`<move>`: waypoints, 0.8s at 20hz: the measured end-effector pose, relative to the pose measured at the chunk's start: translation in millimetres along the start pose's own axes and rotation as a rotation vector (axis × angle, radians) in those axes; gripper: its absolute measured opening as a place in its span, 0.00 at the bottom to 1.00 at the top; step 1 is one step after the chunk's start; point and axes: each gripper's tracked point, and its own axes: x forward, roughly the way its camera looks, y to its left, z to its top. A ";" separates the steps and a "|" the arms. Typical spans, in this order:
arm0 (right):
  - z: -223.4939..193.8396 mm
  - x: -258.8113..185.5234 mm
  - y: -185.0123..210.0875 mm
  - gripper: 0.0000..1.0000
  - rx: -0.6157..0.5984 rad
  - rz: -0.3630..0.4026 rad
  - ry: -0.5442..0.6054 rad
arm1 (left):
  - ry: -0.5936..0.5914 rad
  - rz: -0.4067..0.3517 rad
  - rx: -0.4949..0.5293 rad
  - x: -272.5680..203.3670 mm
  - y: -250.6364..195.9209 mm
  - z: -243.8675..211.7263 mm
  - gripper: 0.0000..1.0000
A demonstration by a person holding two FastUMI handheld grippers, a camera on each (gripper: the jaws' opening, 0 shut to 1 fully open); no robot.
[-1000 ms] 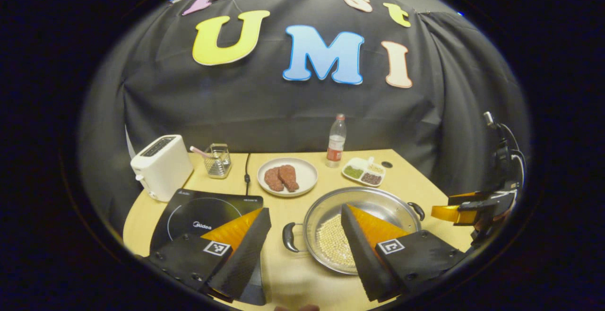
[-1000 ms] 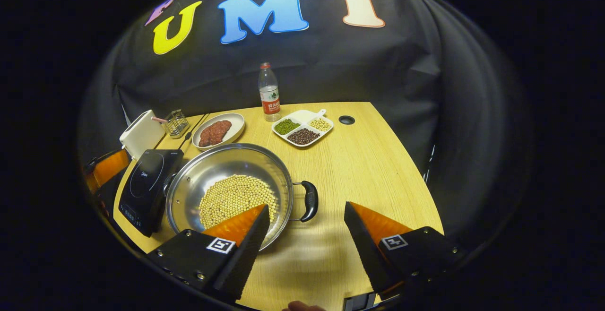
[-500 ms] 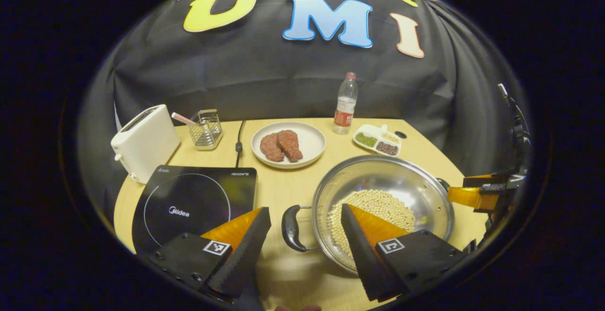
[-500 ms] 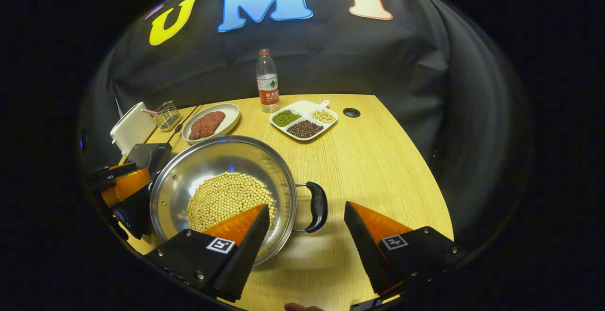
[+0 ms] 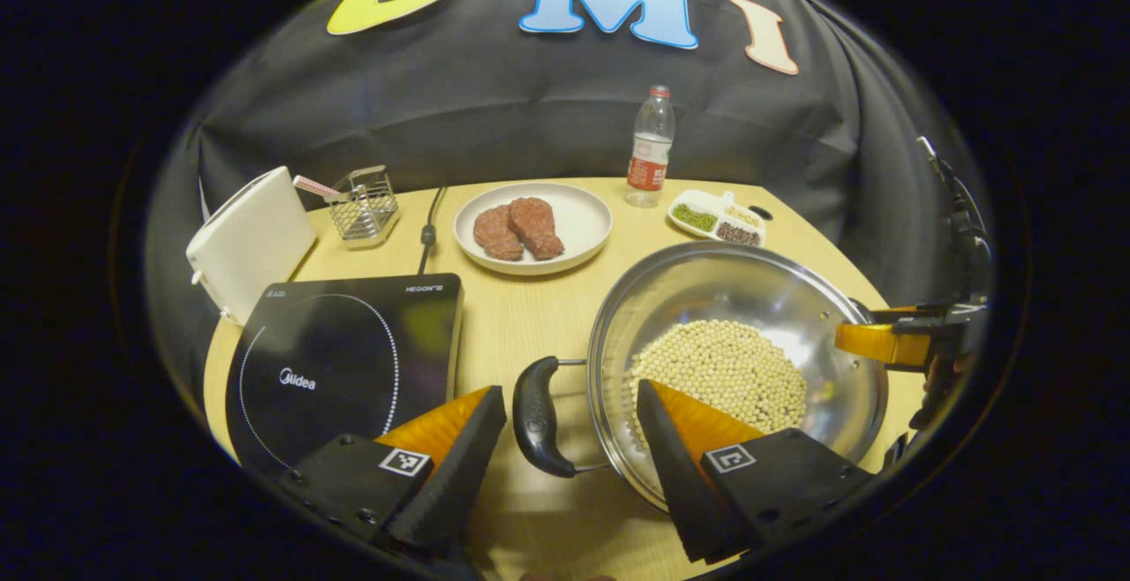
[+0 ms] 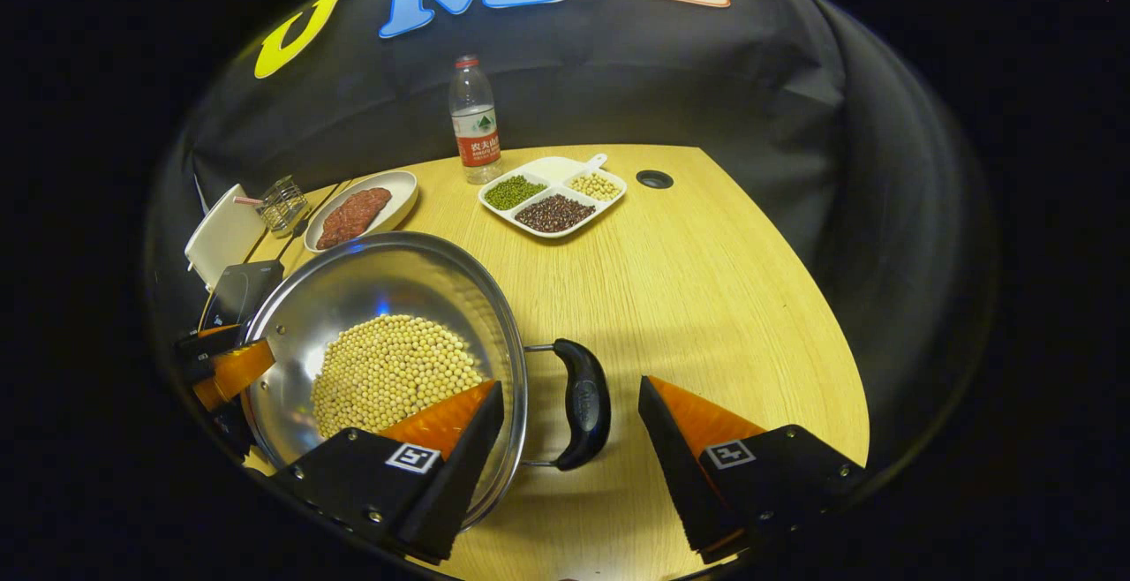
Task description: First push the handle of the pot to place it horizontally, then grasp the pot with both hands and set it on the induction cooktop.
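Wooden table before black cloth wall; both claws gape, holding nothing.

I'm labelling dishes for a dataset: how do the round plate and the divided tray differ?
The round plate is one open dish holding two reddish-brown meat pieces; the divided tray is squarish, split into compartments of green, dark and pale beans. The plate has no handle; the tray has a small tab. Both are white and rest on the table.
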 end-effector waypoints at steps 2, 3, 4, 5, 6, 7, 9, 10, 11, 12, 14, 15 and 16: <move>-3.4 6.3 3.4 0.81 0.014 0.022 0.017 | 0.006 -0.001 0.001 3.0 0.0 -1.0 0.96; -5.3 7.2 5.0 0.81 0.020 0.027 0.030 | 0.011 0.000 0.001 3.8 1.4 -2.2 0.94; -5.6 11.7 7.4 0.77 0.028 0.045 0.033 | 0.015 0.005 0.003 5.3 3.6 -3.0 0.94; -8.1 15.8 9.9 0.76 0.035 0.046 0.035 | 0.024 0.014 0.005 8.2 6.0 -5.9 0.92; -6.1 12.5 10.4 0.63 0.035 0.046 0.034 | 0.032 0.007 -0.005 9.9 5.7 -7.2 0.79; -6.3 11.9 10.2 0.64 0.032 0.046 0.041 | 0.037 -0.008 -0.018 11.3 2.2 -9.9 0.76; -6.7 9.4 10.8 0.64 0.053 0.057 0.049 | 0.038 -0.005 -0.016 7.7 3.7 -7.0 0.68; -7.8 10.9 11.9 0.59 0.056 0.065 0.054 | 0.041 -0.005 -0.015 8.7 4.8 -6.7 0.67; -4.6 7.4 11.5 0.59 0.066 0.064 0.054 | 0.044 -0.001 -0.016 8.8 3.6 -6.2 0.69; -7.6 9.8 11.4 0.54 0.057 0.063 0.058 | 0.047 0.001 -0.021 8.6 3.9 -5.7 0.66; -8.1 9.4 11.9 0.54 0.056 0.055 0.061 | 0.054 0.003 -0.016 9.8 4.2 -4.3 0.62; -7.7 8.5 12.6 0.54 0.066 0.053 0.058 | 0.057 0.003 -0.010 9.8 4.0 -4.6 0.61; -9.6 7.9 12.6 0.54 0.072 0.051 0.065 | 0.058 0.001 -0.005 9.4 4.6 -3.6 0.64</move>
